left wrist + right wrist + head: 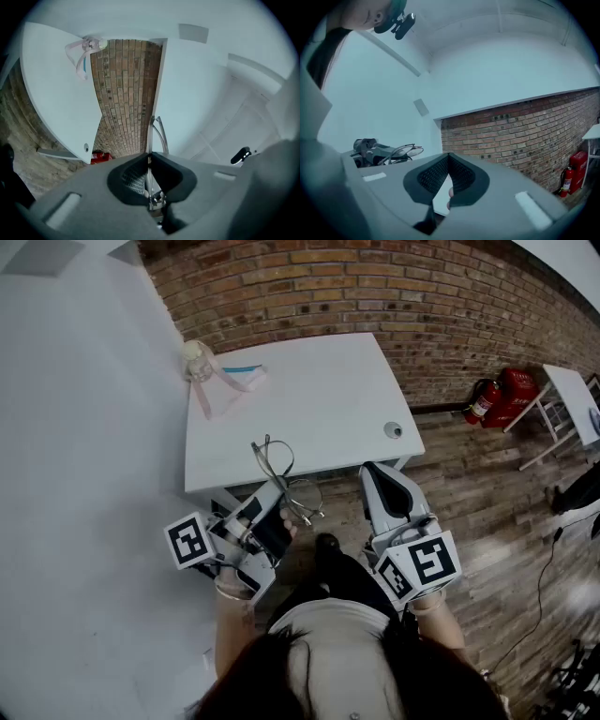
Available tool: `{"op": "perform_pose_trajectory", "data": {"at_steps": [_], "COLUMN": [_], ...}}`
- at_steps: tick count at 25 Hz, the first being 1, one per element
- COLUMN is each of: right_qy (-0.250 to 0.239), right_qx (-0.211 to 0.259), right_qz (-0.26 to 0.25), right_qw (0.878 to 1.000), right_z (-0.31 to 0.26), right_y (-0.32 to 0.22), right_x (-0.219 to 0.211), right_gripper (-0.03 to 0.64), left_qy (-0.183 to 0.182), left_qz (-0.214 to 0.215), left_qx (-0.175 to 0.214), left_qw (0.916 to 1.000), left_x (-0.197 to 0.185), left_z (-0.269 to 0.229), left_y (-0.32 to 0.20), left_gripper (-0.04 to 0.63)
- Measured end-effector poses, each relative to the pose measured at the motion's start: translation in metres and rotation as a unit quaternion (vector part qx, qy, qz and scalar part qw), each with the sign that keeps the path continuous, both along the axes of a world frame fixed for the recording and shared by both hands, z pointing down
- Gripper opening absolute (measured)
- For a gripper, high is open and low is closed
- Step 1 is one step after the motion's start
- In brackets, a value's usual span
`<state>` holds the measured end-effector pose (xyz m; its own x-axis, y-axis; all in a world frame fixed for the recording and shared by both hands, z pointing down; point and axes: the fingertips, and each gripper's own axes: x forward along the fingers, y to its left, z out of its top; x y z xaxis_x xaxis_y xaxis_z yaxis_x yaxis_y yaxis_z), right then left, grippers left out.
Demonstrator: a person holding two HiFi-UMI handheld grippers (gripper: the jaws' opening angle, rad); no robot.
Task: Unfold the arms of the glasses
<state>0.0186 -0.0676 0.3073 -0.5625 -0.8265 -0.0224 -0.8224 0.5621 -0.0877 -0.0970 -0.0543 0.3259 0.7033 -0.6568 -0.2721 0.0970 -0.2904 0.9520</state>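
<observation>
The thin wire-framed glasses (285, 476) hang in the air over the near edge of the white table (319, 409). My left gripper (274, 491) is shut on them. In the left gripper view a metal piece of the glasses (160, 134) runs up out of the closed jaws, pinched at the left gripper (149, 161). My right gripper (372, 470) is to the right of the glasses, apart from them, with its jaws shut and nothing between them. The right gripper view shows the right gripper (449, 158) with closed tips, and the glasses (406, 151) off to its left.
A clear object with pink straps (212, 373) lies at the table's far left corner. A small round grey thing (393, 430) sits near its right edge. Red fire extinguishers (494, 397) stand by the brick wall. A white wall borders the left.
</observation>
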Motion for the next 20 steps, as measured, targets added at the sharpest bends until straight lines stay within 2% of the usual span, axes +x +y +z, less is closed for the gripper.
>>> {"op": "perform_pose_trajectory", "data": {"at_steps": [12,17,20], "right_qy": [-0.025,-0.034,-0.039], "right_qx": [0.01,0.018,0.023], "right_qz": [-0.03,-0.061,-0.081], "right_qw": [0.999,0.997,0.996], "right_z": [-0.013,-0.016,-0.02], "right_y": [0.016,-0.026,-0.029], "right_x": [0.002,-0.011,-0.018], "right_gripper": [0.009,0.023,0.034], "left_qy": [0.006,0.003,0.0], "left_qz": [-0.009,-0.008,-0.009], "left_qx": [0.0,0.0,0.005], "left_qw": [0.9999,1.0,0.9999], "left_x": [0.002,-0.004,-0.007], "left_z": [-0.009,-0.008,-0.012], "left_y": [0.004,-0.057,-0.07], "left_gripper": [0.023,0.023,0.023]}}
